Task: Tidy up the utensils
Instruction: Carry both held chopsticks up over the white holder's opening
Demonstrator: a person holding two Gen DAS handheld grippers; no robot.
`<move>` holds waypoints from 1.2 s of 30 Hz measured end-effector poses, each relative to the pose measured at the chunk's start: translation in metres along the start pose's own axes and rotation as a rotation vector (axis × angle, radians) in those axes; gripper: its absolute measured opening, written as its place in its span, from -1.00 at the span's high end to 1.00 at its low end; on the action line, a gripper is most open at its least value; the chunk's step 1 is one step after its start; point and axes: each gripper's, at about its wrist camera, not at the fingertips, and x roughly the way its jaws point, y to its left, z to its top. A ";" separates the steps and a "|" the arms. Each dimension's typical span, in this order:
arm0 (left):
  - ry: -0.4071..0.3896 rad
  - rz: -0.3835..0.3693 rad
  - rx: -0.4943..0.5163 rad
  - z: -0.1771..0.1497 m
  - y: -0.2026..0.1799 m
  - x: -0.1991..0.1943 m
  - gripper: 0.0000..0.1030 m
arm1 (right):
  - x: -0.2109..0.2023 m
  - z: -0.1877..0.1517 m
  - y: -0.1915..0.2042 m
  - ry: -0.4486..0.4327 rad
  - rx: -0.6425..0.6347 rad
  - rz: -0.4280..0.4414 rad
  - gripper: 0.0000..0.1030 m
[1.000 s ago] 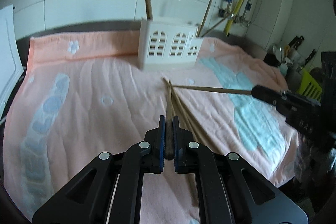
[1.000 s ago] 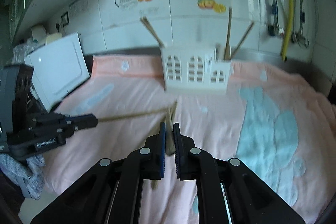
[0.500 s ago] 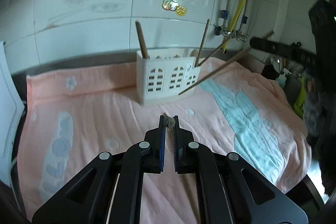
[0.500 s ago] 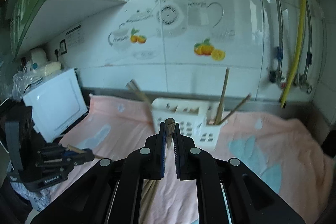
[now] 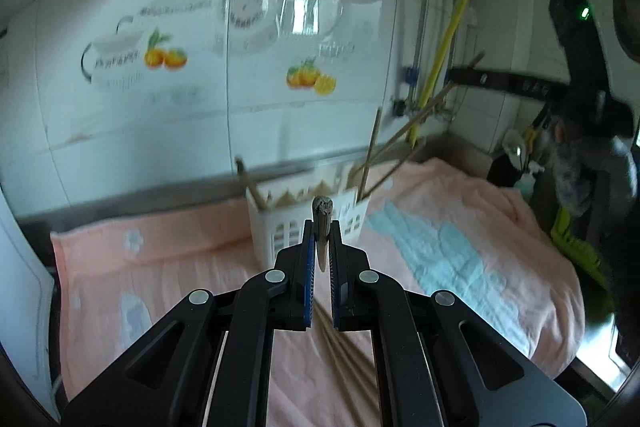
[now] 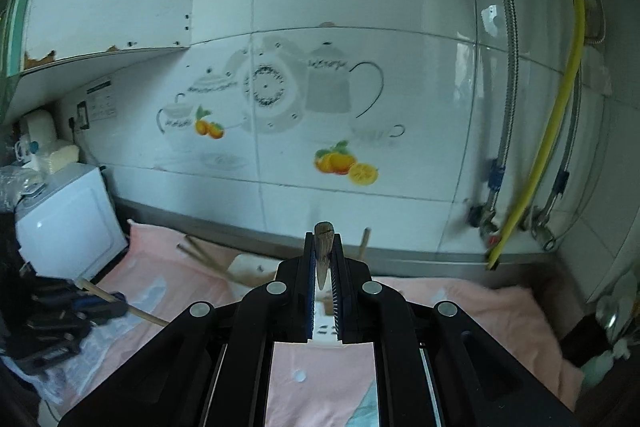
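Left gripper (image 5: pixel 322 251): fingers clamped on a wooden chopstick (image 5: pixel 322 227), blunt end poking out just past the tips, shaft running back beneath. Right gripper (image 6: pixel 323 267): likewise clamped on a second chopstick (image 6: pixel 323 251), end-on to the lens.

White slotted utensil holder (image 5: pixel 308 215) at 12 o'clock from the left fingertips, standing on the pink towel (image 5: pixel 160 267); several chopsticks already leaning inside, mostly toward 1 o'clock. More loose chopsticks (image 5: pixel 344 359) lying on the towel at 6 o'clock, under the left gripper. From the right wrist, holder mostly hidden behind the fingers.

Step in hand, probably: carrying both sticks up and over to the holder. To do it well:
- tip each stick near vertical before lowering;
- aim for an open compartment, away from the leaning sticks;
- lower until the tip is well inside, then release;
- go one gripper at a time to avoid a clash over the rim or tipping the light holder.
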 end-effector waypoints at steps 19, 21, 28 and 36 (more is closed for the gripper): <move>-0.077 0.121 0.047 0.081 0.006 0.034 0.90 | 0.068 0.010 -0.014 0.171 -0.062 -0.020 0.86; -0.065 0.129 0.042 0.082 0.008 0.042 0.90 | 0.069 0.010 -0.015 0.177 -0.065 -0.020 0.86; -0.067 0.107 -0.005 0.088 0.017 0.052 0.90 | 0.073 0.008 -0.014 0.197 -0.076 -0.009 0.86; -0.123 0.106 -0.003 0.108 0.014 0.040 0.90 | 0.088 0.003 -0.011 0.257 -0.083 -0.003 0.86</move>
